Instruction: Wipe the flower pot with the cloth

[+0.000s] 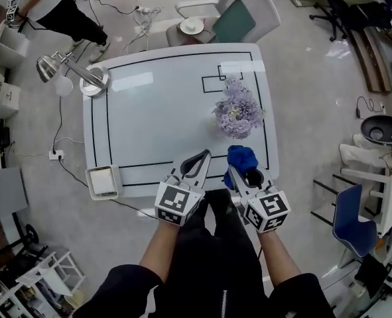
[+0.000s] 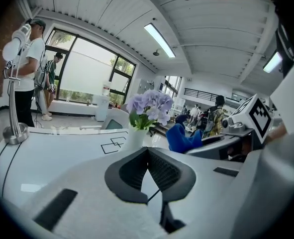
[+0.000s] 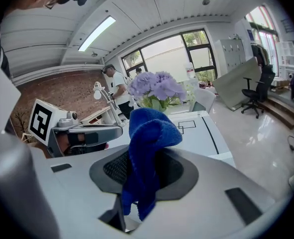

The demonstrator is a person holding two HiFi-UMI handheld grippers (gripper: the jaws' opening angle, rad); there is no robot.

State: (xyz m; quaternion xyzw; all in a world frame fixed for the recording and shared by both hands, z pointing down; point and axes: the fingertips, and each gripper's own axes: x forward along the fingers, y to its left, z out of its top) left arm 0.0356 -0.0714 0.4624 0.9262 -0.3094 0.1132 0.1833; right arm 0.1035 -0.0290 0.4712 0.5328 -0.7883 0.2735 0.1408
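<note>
— Where are the arms, measured from the white rectangular table point(image 1: 156, 111) with black border lines?

— Both bare forearms reach forward side by side from dark sleeves to the table's near edge, the left forearm point(image 1: 159, 244) and the right forearm point(image 1: 278, 257) close together.

— And the grippers?

— The white-and-black two-jaw left gripper point(image 1: 205, 154) point(image 2: 147, 151) points over the near edge, angled right. Its jaw tips meet, with nothing between them. Its marker cube point(image 1: 177, 203) faces up.

— The right one?

— The matching right gripper point(image 1: 234, 171) point(image 3: 144, 156) sits just beside it at the same edge, angled left. Its jaws are clamped on a bunched blue fleecy cloth point(image 1: 242, 158) point(image 3: 149, 128) that stands up from them.
</note>
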